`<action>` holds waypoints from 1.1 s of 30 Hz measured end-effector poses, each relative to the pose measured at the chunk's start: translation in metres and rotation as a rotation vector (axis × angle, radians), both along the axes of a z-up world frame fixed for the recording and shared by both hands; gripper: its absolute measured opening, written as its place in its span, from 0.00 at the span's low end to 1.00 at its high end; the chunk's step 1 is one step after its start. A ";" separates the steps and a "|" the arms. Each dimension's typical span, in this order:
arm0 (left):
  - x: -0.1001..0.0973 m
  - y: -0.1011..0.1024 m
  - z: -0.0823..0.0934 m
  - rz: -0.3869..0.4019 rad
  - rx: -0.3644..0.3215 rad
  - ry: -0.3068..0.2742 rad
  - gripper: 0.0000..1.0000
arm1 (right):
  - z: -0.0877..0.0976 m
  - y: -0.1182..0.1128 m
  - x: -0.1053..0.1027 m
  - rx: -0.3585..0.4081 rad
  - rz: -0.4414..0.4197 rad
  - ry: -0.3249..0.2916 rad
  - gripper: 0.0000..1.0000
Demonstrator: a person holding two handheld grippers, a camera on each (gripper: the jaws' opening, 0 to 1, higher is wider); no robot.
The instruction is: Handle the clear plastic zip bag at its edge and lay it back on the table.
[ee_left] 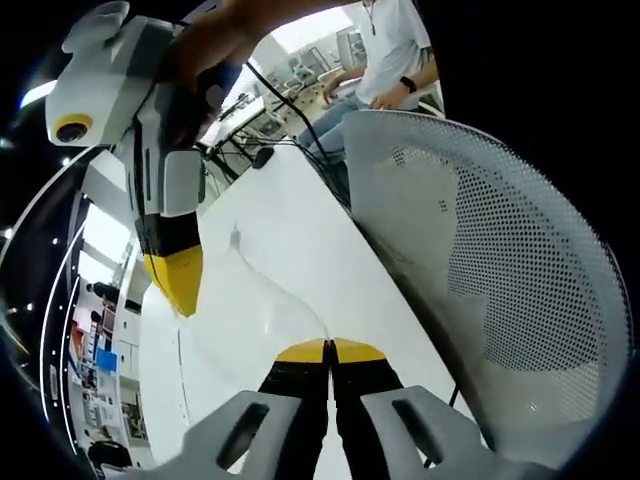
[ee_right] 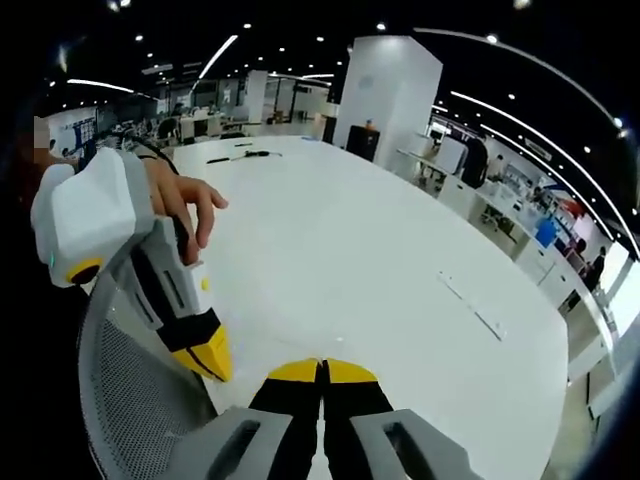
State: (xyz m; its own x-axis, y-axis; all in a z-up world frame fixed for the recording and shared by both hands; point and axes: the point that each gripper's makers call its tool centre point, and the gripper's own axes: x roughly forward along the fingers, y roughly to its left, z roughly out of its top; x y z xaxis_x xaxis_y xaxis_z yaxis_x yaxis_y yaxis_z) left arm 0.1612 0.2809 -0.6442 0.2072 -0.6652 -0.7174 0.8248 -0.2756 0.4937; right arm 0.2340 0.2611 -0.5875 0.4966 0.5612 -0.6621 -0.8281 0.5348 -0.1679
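1. Yellow-tipped jaws of the left gripper (ee_left: 328, 352) stand nearest in the left gripper view, pressed together, with the edge of the clear plastic zip bag (ee_left: 262, 300) reaching them; whether they pinch it cannot be told.
2. Bag lies faint and flat on the white table (ee_left: 290, 215), spreading up and left from those jaws.
3. Right gripper (ee_left: 180, 290) enters at upper left, tip pointing down at the bag's left part; a hand (ee_left: 205, 45) grips it.
4. Right gripper view: right gripper's (ee_right: 322, 372) jaws pressed together above bare table (ee_right: 380, 250); left gripper (ee_right: 213, 362) alongside.
5. White mesh chair (ee_left: 500, 270) stands beside the table; a seated person (ee_left: 385, 50) behind.
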 end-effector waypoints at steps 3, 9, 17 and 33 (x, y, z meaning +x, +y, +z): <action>0.001 0.001 0.000 0.004 -0.001 0.000 0.00 | 0.006 0.002 0.003 0.014 -0.004 -0.021 0.00; 0.002 0.002 0.001 0.015 -0.007 0.000 0.00 | 0.011 0.004 0.006 0.018 -0.001 -0.043 0.00; 0.002 -0.003 0.006 0.008 -0.018 0.002 0.00 | 0.026 0.007 0.005 0.049 -0.015 -0.067 0.00; 0.003 0.003 0.007 0.020 -0.028 0.018 0.00 | 0.032 0.012 0.004 0.073 -0.027 -0.096 0.00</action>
